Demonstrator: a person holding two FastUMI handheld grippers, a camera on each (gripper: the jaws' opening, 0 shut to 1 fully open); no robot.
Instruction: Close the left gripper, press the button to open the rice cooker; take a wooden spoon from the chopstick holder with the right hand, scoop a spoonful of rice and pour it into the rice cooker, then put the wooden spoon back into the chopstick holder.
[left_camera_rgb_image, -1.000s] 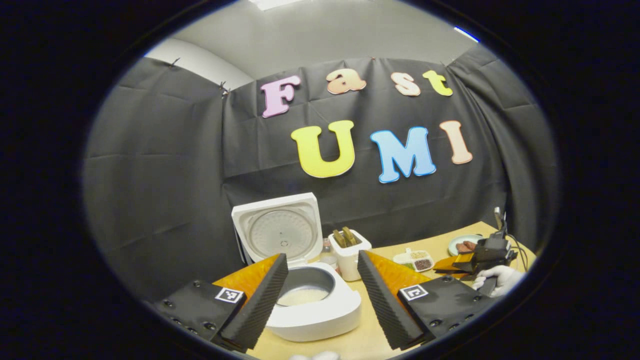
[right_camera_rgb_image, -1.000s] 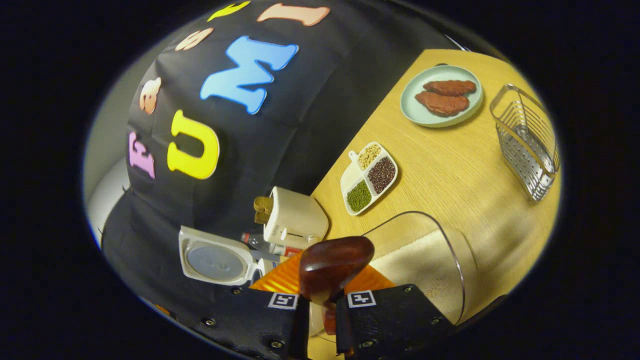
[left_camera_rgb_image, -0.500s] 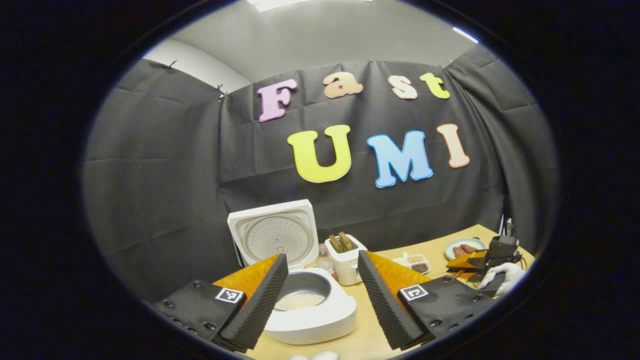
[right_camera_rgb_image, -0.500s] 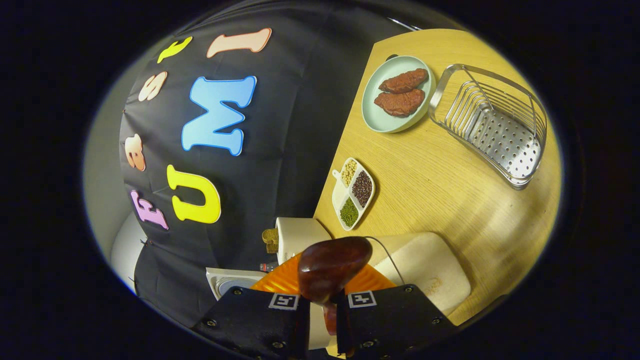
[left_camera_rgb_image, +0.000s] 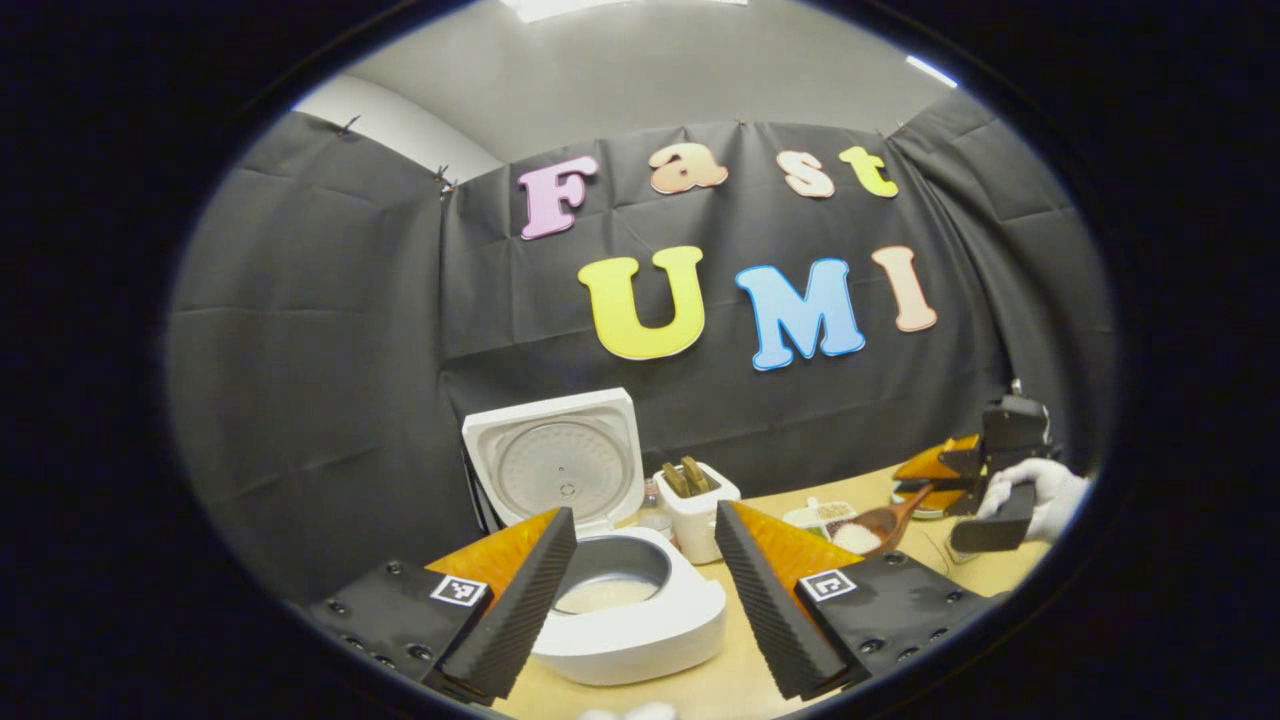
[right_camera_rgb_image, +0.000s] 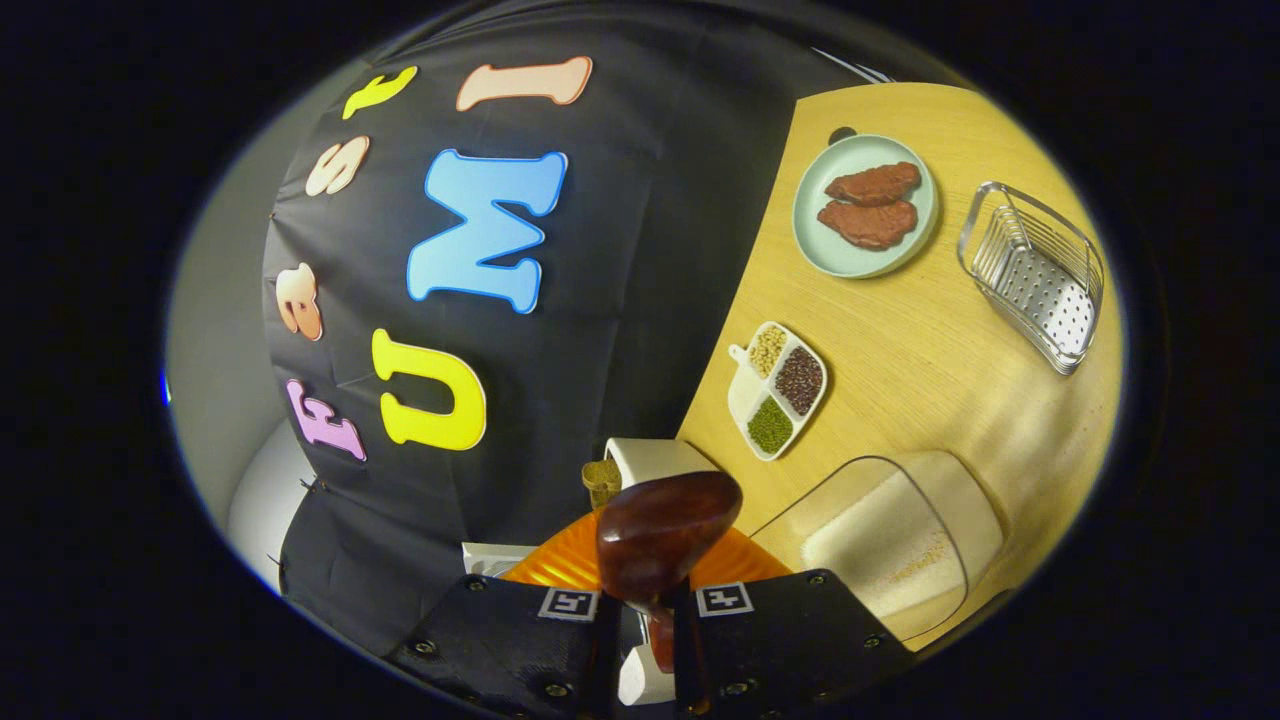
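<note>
Counter (right_camera_rgb_image: 930, 330). Rice cooker (left_camera_rgb_image: 620, 610), lid up, at its left end. Left hand-held gripper (left_camera_rgb_image: 635, 590) spread wide before it. Right hand-held gripper (right_camera_rgb_image: 645, 625) clamps wooden spoon (right_camera_rgb_image: 665, 530), rice in bowl, above rice tub (right_camera_rgb_image: 890, 540).

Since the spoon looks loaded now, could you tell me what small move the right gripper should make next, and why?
Probably carry the wooden spoon level toward the rice cooker. The right gripper is shut on its handle, the bowl holds white rice, and it hangs over the table beside the toaster, short of the open pot.
</note>
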